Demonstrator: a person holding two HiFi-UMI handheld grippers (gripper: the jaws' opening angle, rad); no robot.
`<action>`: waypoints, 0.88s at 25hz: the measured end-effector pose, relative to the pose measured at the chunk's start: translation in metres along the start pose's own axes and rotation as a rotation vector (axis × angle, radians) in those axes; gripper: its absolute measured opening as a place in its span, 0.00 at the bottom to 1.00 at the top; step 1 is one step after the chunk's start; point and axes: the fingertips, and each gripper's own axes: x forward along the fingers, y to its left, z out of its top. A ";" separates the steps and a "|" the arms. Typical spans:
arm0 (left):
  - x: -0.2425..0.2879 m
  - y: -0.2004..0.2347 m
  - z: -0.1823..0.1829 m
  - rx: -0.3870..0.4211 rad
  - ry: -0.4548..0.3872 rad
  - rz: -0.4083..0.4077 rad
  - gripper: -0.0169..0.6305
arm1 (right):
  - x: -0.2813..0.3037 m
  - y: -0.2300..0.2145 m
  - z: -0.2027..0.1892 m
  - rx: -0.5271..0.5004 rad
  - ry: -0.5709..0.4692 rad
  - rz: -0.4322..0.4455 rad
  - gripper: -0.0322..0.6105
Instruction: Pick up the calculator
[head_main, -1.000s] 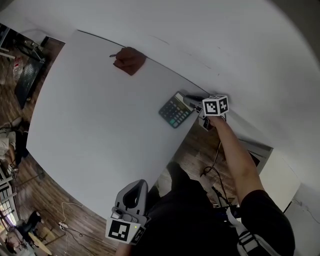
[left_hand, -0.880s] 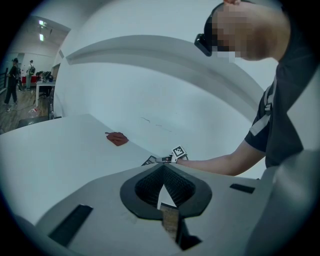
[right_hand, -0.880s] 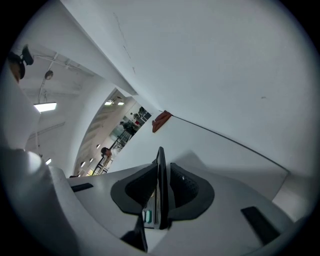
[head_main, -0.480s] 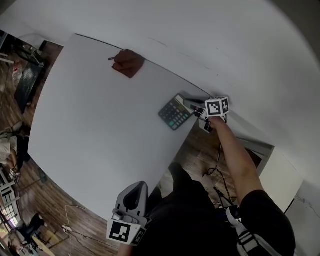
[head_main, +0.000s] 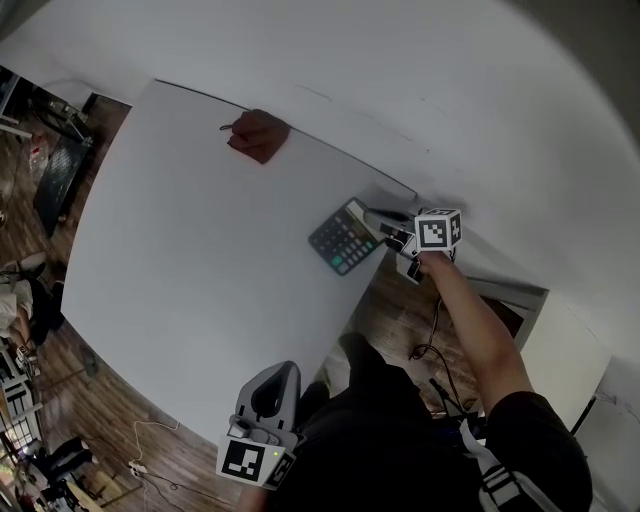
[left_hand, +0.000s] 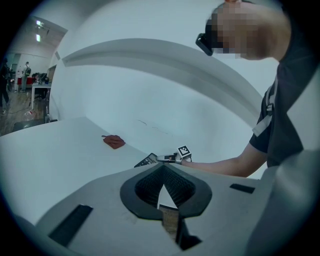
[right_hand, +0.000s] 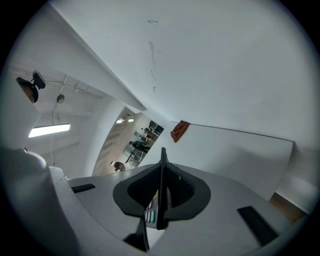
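Note:
The dark calculator (head_main: 343, 238) with its rows of keys is at the table's right edge, its right end clamped in my right gripper (head_main: 378, 216). That gripper reaches in from the right with its marker cube (head_main: 437, 230) behind it. In the right gripper view the calculator (right_hand: 161, 195) stands edge-on between the jaws, a few keys showing below. From the left gripper view the calculator (left_hand: 146, 161) and right gripper (left_hand: 167, 159) are small and far. My left gripper (head_main: 270, 378) hangs off the table's near edge, jaws together on nothing.
A crumpled red-brown cloth (head_main: 259, 134) lies at the far edge of the white table (head_main: 190, 270), against the white wall. Wooden floor and a black cable (head_main: 428, 340) lie below the table's right edge. Furniture clutters the floor at far left.
The right gripper and the calculator have shifted slightly toward me, and the calculator has turned a little. The left gripper has barely moved.

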 end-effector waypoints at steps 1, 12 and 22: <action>0.002 -0.002 0.001 0.005 -0.010 -0.012 0.04 | -0.001 0.008 0.001 0.001 -0.012 0.006 0.12; -0.027 -0.021 0.000 0.105 -0.013 -0.088 0.04 | -0.044 0.122 -0.011 -0.018 -0.137 0.043 0.12; -0.141 -0.032 -0.021 0.158 -0.082 -0.199 0.04 | -0.077 0.273 -0.104 -0.090 -0.261 0.011 0.12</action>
